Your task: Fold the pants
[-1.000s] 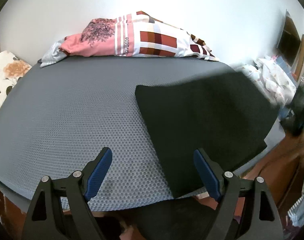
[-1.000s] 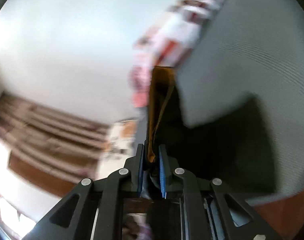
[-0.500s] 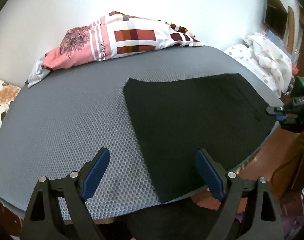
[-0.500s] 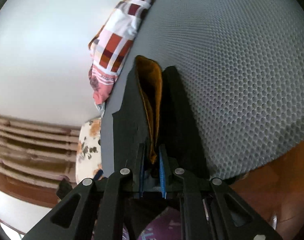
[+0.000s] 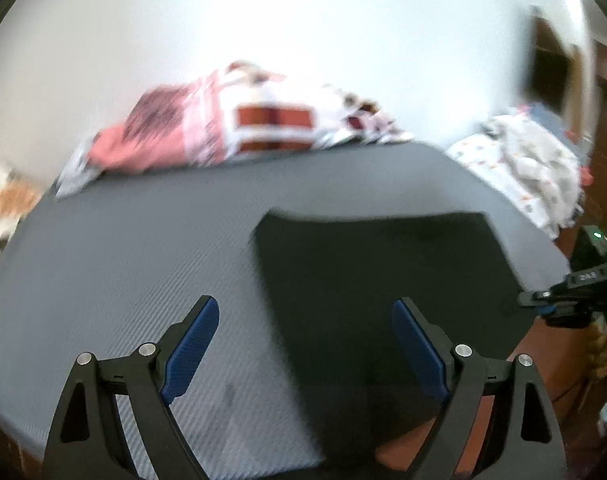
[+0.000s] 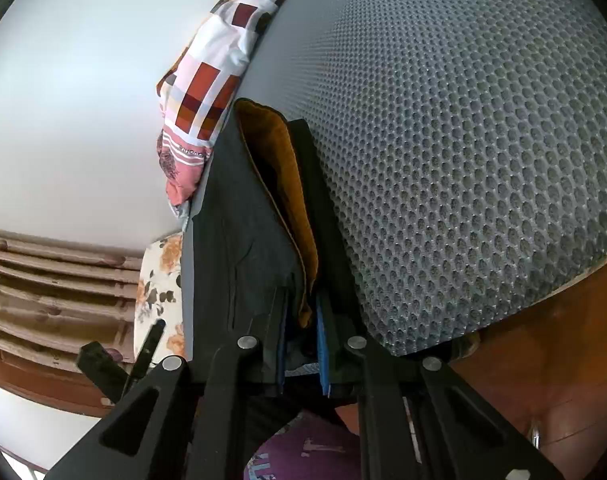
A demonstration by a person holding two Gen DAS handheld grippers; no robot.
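Observation:
Black pants [image 5: 375, 280] lie flat on the grey honeycomb mat [image 5: 135, 248], their near part hanging off the front edge. My left gripper [image 5: 305, 328] hovers open over their left edge, nothing between its blue pads [image 5: 191, 344]. At the far right of the left wrist view, my right gripper [image 5: 543, 304] holds the pants' end. In the right wrist view the right gripper [image 6: 301, 332] is shut on the pants [image 6: 247, 232], whose orange lining [image 6: 279, 168] shows at the opening. The left gripper [image 6: 143, 352] appears at that view's lower left.
A pink, white and red patterned bundle [image 5: 243, 120] lies along the mat's far edge by the white wall. Floral cloth [image 5: 3, 204] sits at the left, a spotted cloth heap [image 5: 527, 168] at the right. Brown wood [image 6: 543, 344] shows below the mat's edge.
The right gripper has come down, laying the pants flat on the mat from a lifted, hanging fold. The left gripper shifted and rolled slightly; its view is now blurred.

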